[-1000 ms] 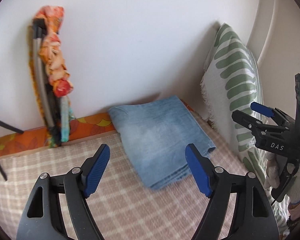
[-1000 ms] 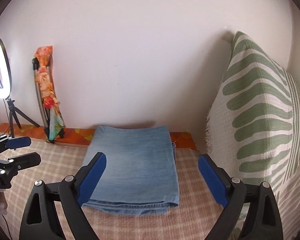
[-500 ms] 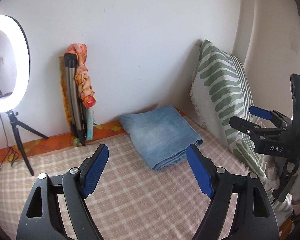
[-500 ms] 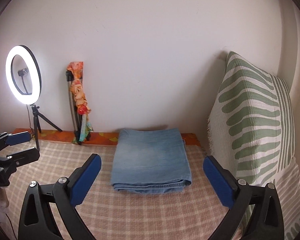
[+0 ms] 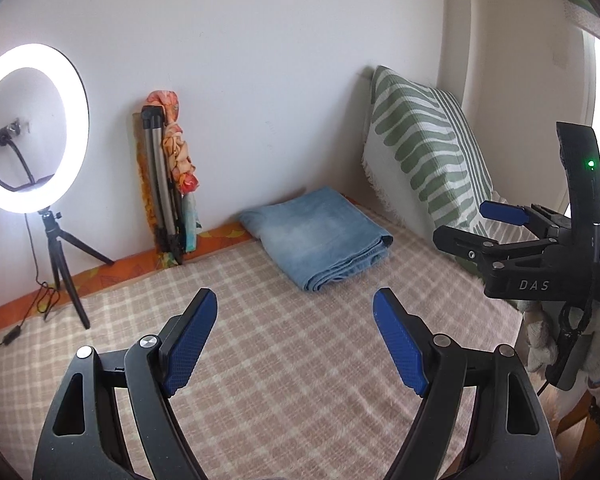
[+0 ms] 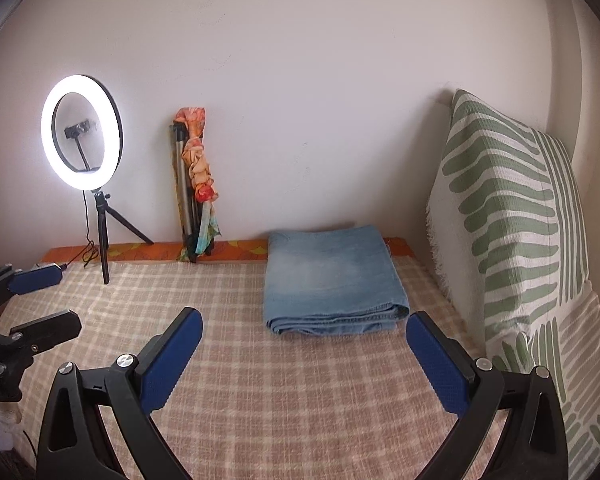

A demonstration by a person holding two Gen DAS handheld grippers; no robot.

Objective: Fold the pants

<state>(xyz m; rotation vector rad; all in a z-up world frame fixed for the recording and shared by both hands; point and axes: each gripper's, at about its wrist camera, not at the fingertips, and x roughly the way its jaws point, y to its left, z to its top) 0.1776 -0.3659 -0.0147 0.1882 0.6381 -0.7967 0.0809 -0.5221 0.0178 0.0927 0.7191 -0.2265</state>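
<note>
The light blue denim pants (image 5: 320,236) (image 6: 332,276) lie folded into a flat rectangle on the checked beige blanket (image 5: 284,344) (image 6: 300,392), near the wall and beside the cushion. My left gripper (image 5: 294,320) hangs open above the blanket, well short of the pants, nothing between its blue pads. My right gripper (image 6: 304,340) stands wide open, also clear of the pants, with their folded edge just beyond its fingertips. In the left wrist view the right gripper (image 5: 488,228) appears at the right edge; in the right wrist view the left gripper (image 6: 40,300) shows at the left edge.
A green-and-white striped cushion (image 5: 424,148) (image 6: 512,208) leans at the right. A lit ring light on a small tripod (image 5: 32,128) (image 6: 82,132) stands at the back left with its cable. A folded tripod wrapped in orange cloth (image 5: 168,184) (image 6: 194,184) leans on the white wall.
Both grippers have pulled back and risen away from the folded pants, which now look smaller and farther off. The ring light has come into view. The right jaws widened slightly.
</note>
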